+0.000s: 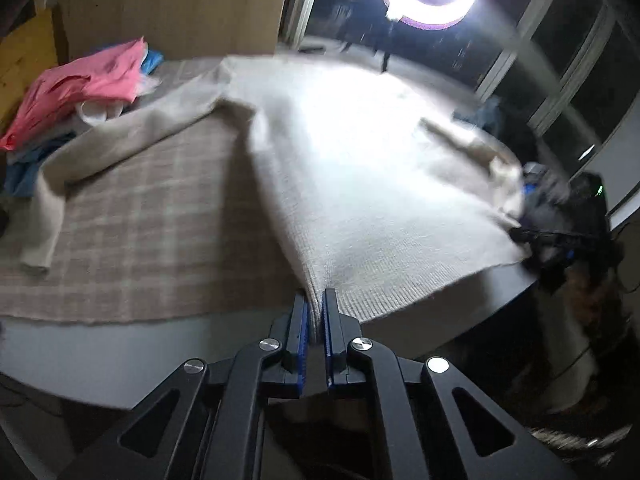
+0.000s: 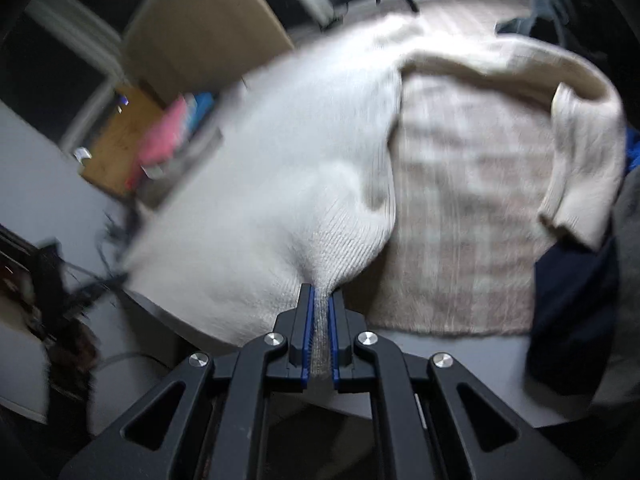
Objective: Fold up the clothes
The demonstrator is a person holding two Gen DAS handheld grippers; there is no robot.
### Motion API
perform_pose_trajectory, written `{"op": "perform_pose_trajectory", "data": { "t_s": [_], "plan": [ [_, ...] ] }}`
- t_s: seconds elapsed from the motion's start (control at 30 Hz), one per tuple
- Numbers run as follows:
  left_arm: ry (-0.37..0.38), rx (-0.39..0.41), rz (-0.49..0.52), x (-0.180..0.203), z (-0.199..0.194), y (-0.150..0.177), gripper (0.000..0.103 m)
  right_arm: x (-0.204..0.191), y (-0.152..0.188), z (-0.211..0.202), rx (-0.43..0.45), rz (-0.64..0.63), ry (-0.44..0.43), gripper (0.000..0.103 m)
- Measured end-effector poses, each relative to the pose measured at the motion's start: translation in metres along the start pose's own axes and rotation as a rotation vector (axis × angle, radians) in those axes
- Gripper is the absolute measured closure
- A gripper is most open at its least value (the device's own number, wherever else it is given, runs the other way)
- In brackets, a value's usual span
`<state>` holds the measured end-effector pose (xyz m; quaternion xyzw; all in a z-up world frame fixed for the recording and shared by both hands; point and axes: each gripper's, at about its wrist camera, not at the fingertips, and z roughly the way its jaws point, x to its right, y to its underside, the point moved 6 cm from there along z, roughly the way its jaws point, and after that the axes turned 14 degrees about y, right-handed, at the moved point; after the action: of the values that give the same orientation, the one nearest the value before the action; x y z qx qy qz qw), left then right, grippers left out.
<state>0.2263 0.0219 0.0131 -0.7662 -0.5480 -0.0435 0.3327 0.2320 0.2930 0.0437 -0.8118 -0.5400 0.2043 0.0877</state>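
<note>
**Cream knit, pinched at both hem corners**

Cream sweater (image 1: pixel 360 168) spread across the checked cloth (image 1: pixel 140 216) on the worktop (image 1: pixel 80 344), sleeves out to each side, near hem lifted off the edge. Left gripper (image 1: pixel 316 312) clenched on one hem corner, right gripper (image 2: pixel 320 308) clenched on the other. Best carried up and over level, hem kept taut, corners laid square toward the shoulders. Pink clothes (image 1: pixel 88 84) piled beyond. No readable writing or labels anywhere.

I can read no text, label, brand or number anywhere in my two wrist views; both are blurred, and nothing on the clothes, the cloth or the furniture shows any lettering
</note>
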Motion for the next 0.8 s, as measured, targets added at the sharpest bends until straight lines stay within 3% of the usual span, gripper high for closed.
{"op": "perform_pose_trajectory", "data": {
  "t_s": [0.13,0.23,0.27,0.3,0.4,0.43,0.5,0.6,0.73,0.8],
  "plan": [
    [0.003,-0.065,-0.01,-0.002,0.035,0.016,0.098,0.011,0.014,0.028,-0.08,0.036,0.053,0.096],
    [-0.006,-0.072,0.035,0.009,0.047,0.022,0.098,0.009,0.017,0.026,-0.097,-0.05,0.144,0.096],
    [-0.006,-0.057,0.052,0.014,0.048,0.023,0.098,0.006,0.015,0.021,-0.097,-0.08,0.22,0.095],
    [-0.013,-0.047,0.061,0.017,0.048,0.024,0.098,0.004,0.011,0.015,-0.096,-0.109,0.3,0.087],
    [-0.051,-0.019,0.102,0.026,0.051,0.024,0.097,-0.022,-0.011,-0.012,0.005,-0.164,0.358,0.074],
    [-0.057,-0.015,0.115,0.03,0.055,0.024,0.097,-0.035,-0.018,-0.018,0.034,-0.182,0.355,0.074],
    [-0.069,-0.008,0.142,0.037,0.063,0.024,0.097,-0.078,-0.034,-0.021,0.059,-0.234,0.247,0.073],
    [-0.066,0.001,0.178,0.047,0.071,0.025,0.097,-0.152,-0.052,0.007,0.011,-0.301,0.047,0.073],
    [-0.053,0.018,0.203,0.059,0.083,0.023,0.097,-0.225,-0.067,0.07,-0.115,-0.405,-0.048,0.073],
    [-0.055,0.027,0.21,0.062,0.088,0.023,0.097,-0.249,-0.066,0.097,-0.181,-0.447,-0.04,0.073]
  ]
}}
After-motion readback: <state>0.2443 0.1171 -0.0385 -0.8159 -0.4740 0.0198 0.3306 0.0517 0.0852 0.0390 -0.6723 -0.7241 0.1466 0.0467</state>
